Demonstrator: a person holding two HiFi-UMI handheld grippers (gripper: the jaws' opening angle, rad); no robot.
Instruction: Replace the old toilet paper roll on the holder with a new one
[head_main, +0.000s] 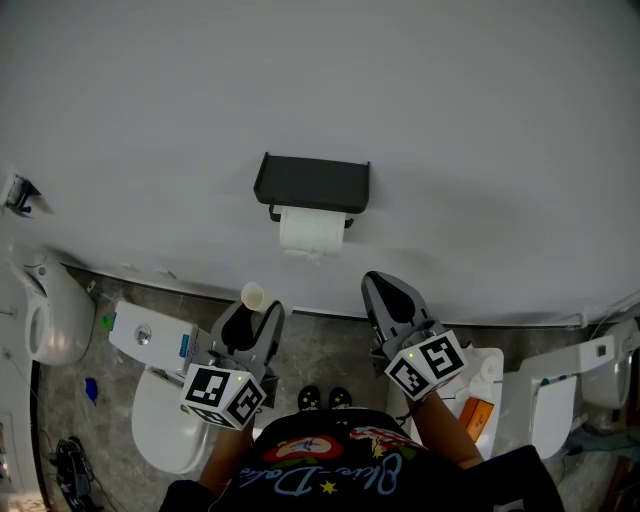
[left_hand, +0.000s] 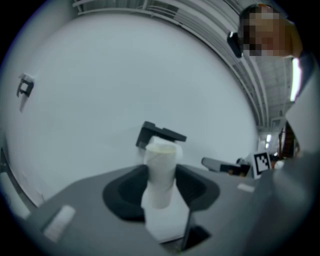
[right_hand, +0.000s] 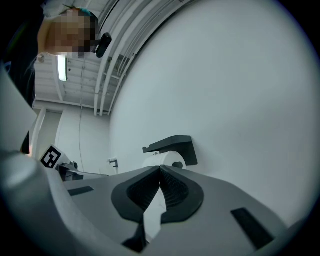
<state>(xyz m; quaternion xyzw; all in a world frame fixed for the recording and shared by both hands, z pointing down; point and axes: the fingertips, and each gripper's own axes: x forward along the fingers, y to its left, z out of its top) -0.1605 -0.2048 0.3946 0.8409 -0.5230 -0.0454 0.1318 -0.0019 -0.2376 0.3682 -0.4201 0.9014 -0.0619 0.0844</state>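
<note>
A black toilet paper holder (head_main: 312, 185) is fixed to the white wall, with a full white roll (head_main: 310, 231) hanging under it. My left gripper (head_main: 252, 312) is below and left of the holder, apart from it, shut on a thin, nearly used-up roll (head_main: 253, 295) that stands upright between the jaws. In the left gripper view this thin roll (left_hand: 160, 152) fills the gap in the left gripper (left_hand: 161, 171), and the holder (left_hand: 161, 134) shows behind it. My right gripper (head_main: 384, 290) hangs below and right of the holder, shut and empty. The right gripper view shows the right gripper (right_hand: 161, 171) short of the holder (right_hand: 172, 146) and roll (right_hand: 168, 161).
A toilet (head_main: 168, 420) with its cistern (head_main: 150, 340) stands below left, another fixture (head_main: 50, 312) further left and one at the right (head_main: 560, 390). A white box with an orange label (head_main: 478, 415) sits by my right arm. A small bracket (head_main: 20, 195) is on the wall at the left.
</note>
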